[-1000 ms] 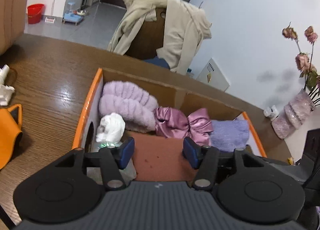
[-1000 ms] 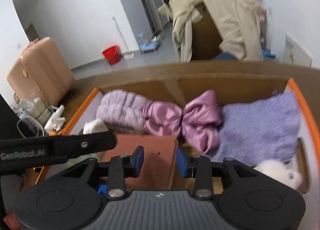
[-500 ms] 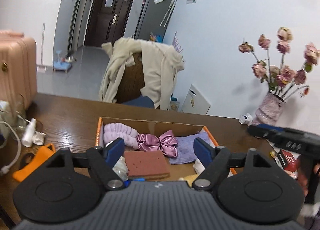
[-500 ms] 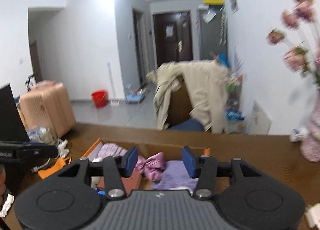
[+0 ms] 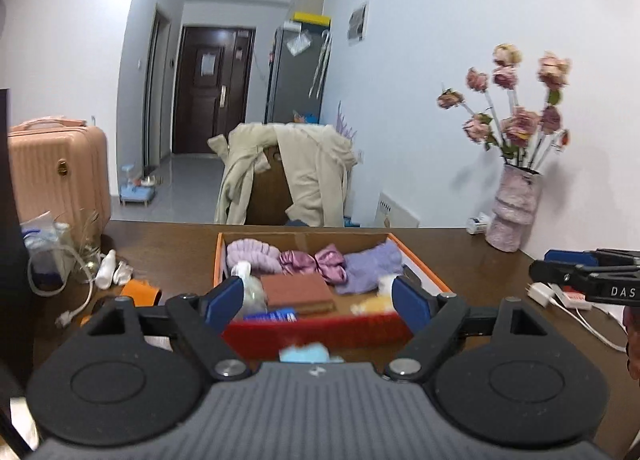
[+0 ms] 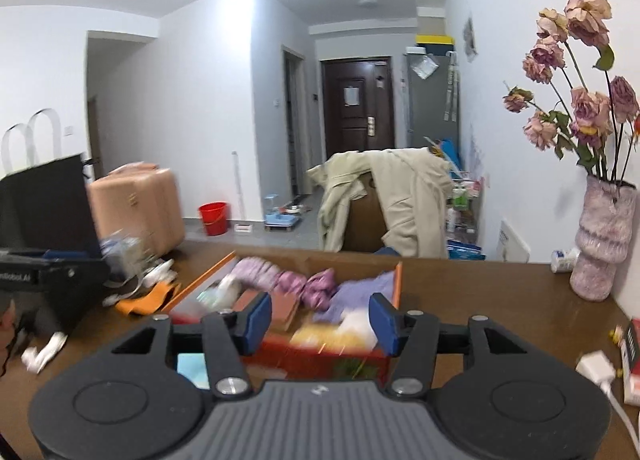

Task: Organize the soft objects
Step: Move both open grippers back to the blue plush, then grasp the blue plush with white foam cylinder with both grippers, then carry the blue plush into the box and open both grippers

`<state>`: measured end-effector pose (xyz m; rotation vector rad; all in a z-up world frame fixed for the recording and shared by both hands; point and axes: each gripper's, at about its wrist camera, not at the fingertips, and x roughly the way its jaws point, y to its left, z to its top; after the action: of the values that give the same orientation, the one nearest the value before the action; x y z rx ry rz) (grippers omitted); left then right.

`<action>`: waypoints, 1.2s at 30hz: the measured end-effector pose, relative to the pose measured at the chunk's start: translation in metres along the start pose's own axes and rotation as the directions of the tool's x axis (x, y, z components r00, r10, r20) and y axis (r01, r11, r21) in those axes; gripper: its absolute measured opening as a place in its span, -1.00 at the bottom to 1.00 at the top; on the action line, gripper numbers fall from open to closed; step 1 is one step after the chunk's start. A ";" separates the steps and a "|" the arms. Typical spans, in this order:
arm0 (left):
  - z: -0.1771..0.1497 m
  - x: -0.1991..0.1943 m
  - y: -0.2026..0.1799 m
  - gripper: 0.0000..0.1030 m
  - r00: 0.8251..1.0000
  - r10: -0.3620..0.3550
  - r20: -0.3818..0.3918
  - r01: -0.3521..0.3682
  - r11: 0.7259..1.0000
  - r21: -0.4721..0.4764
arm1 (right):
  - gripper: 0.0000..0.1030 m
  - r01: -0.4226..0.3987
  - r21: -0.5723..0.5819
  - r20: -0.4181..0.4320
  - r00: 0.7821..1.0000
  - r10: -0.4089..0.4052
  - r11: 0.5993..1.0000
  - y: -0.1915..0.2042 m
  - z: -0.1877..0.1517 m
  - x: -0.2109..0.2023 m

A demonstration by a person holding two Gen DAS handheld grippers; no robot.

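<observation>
An orange-rimmed cardboard box [image 5: 424,266] [image 6: 397,280] sits on the brown table, holding a lilac fluffy headband [image 5: 250,254] [image 6: 256,272], a pink satin bow [image 5: 316,262] [image 6: 308,286], a lavender cloth [image 5: 374,266] [image 6: 360,290], a brown pad [image 5: 298,290] and white and yellow soft items. My left gripper [image 5: 318,302] hangs in front of the box, its jaws opening with nothing between them. My right gripper [image 6: 320,318] is also back from the box, jaws opening and empty. Each gripper shows at the edge of the other's view.
A pink vase of dried roses [image 5: 514,216] [image 6: 602,240] stands at the table's right by the wall. Cables, a white plug [image 6: 596,368], an orange item [image 6: 140,300] and bottles [image 5: 108,268] lie around. A coat-draped chair [image 5: 288,176] is behind the table.
Both grippers have pulled back and risen away from inside the box, and their jaws have widened. The box now looks smaller and farther off.
</observation>
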<state>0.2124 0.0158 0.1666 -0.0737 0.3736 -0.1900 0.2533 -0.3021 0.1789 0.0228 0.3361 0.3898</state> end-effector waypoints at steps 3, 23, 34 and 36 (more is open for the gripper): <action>-0.048 -0.034 -0.008 0.86 0.998 -0.005 0.059 0.005 1.000 0.007 | 0.12 -0.043 -0.022 -0.002 0.999 0.043 0.999 0.015 -0.037 -0.025; -0.087 0.043 0.047 0.55 0.994 -0.026 -0.104 0.005 0.981 -0.195 | 0.08 -0.180 0.095 -0.138 0.972 0.192 0.979 0.048 -0.089 0.028; -0.103 0.142 0.087 -0.28 0.955 -0.227 -0.191 0.132 0.902 -0.411 | -0.17 -0.242 0.368 -0.249 0.904 0.346 0.898 0.031 -0.089 0.192; -0.106 0.142 0.092 -0.36 0.952 -0.247 -0.178 0.147 0.885 -0.442 | -0.28 -0.262 0.409 -0.261 0.884 0.387 0.874 0.034 -0.098 0.207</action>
<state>0.3190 0.0742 0.0080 -0.5281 0.6374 -0.3202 0.3885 -0.1970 0.0233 0.3879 0.7481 0.6708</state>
